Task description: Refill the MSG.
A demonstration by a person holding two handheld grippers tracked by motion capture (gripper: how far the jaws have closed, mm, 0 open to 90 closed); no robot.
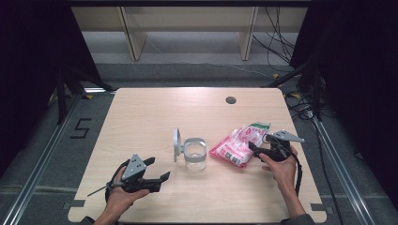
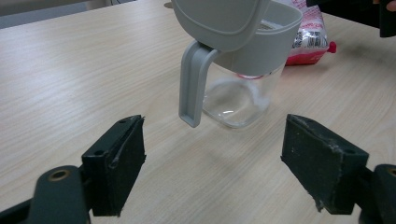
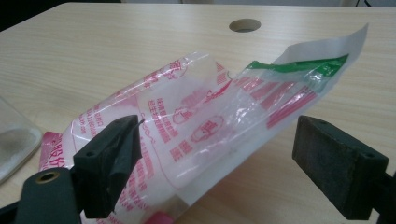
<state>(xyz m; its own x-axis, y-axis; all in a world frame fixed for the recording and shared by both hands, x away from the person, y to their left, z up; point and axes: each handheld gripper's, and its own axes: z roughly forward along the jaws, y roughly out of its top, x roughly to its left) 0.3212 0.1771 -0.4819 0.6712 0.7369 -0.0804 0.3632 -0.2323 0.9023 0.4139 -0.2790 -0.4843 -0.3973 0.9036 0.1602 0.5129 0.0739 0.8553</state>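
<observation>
Clear glass jar with grey flip lid (image 1: 195, 154) mid-table, between left gripper (image 1: 157, 169) and pink-printed plastic bag (image 1: 239, 143); right gripper (image 1: 256, 149) at bag edge; both jaws apart.

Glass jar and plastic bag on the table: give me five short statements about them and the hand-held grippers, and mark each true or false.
1. The glass jar stands upright with its grey lid flipped open. True.
2. The left hand-held gripper is clamped on the jar's lid. False: its jaws are apart, short of the jar, holding nothing.
3. The plastic bag lies to the right of the jar in the high view. True.
4. The bag is printed in blue. False: the print is pink-red, with a green strip near one end.
5. The right hand-held gripper is open, with the bag's edge between its jaws. True.
</observation>
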